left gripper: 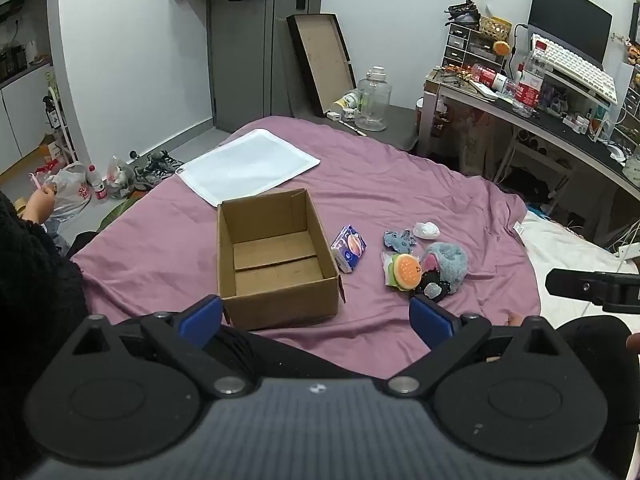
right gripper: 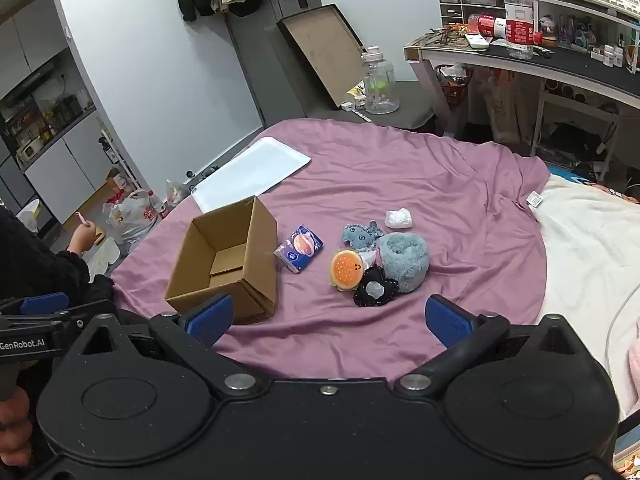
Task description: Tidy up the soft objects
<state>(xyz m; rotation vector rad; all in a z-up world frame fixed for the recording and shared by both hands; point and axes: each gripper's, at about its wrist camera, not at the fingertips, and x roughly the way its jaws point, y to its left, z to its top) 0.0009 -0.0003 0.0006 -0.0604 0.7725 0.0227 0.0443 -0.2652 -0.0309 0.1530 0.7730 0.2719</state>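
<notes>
On the purple bedspread [right gripper: 420, 184] an open cardboard box [right gripper: 224, 264] sits empty, and the soft things lie in a loose cluster at about three o'clock from it. Nearest the box is a tissue pack [right gripper: 299, 252], just beside its right wall. Further out, a burger plush [right gripper: 346, 269], a black flower-shaped piece [right gripper: 375, 290], a small blue-grey plush [right gripper: 362, 234] and a big fluffy blue-grey plush [right gripper: 404, 260] touch or overlap one another, with a small white wad [right gripper: 398, 218] slightly apart at twelve o'clock from the heap.

Neither tool holds anything. The right gripper [right gripper: 328, 318] hovers short of the cluster with its blue pads spread wide; the left gripper [left gripper: 316, 314] hangs near the box's front edge, fingers likewise apart. Nothing seems to be in the box yet.

The risks come mostly from crowding. Because the burger, the flower piece and the fluffy plush press together, a closing pinch could catch two at once or drag a neighbour along and drop it. The bedspread is wrinkled and slack, so a low grasp may pinch up cloth and tug the light box. The box itself looks easy to shove or tip if an arriving gripper clips its rim. The fluffy plush may compress and slip from a shallow grip.
</notes>
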